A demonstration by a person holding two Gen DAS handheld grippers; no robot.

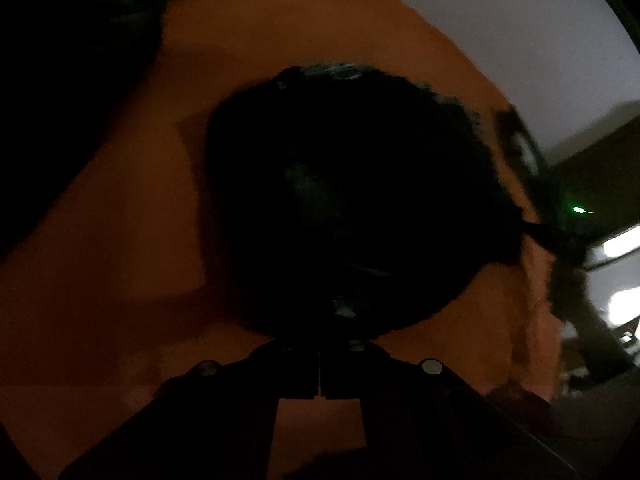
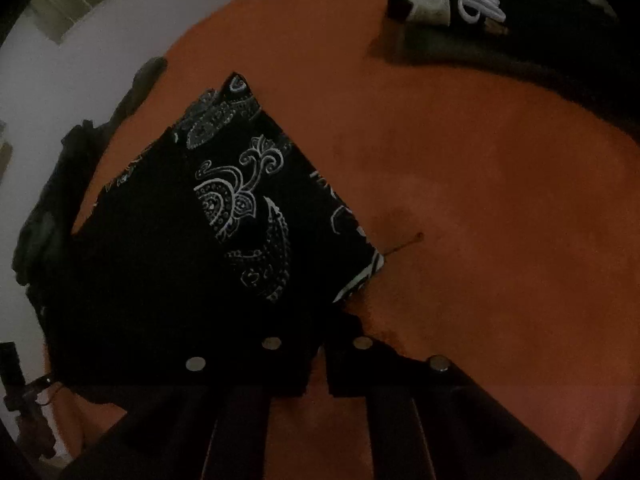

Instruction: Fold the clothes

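Lying folded on the orange surface (image 2: 480,200), the black paisley cloth (image 2: 224,216) looks flat; both grippers (image 1: 320,364) (image 2: 320,360) are closed, pinching its edge.

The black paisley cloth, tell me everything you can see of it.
The cloth is black, printed with white paisley swirls, thin and soft-looking. It lies flat, folded into a straight-edged shape, on the orange surface. A loose thread trails from one corner. Its near edge runs under the right claw, which is shut.

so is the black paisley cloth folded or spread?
Folded: the black paisley cloth lies as a compact rectangle with straight edges and a layered corner on the orange surface.
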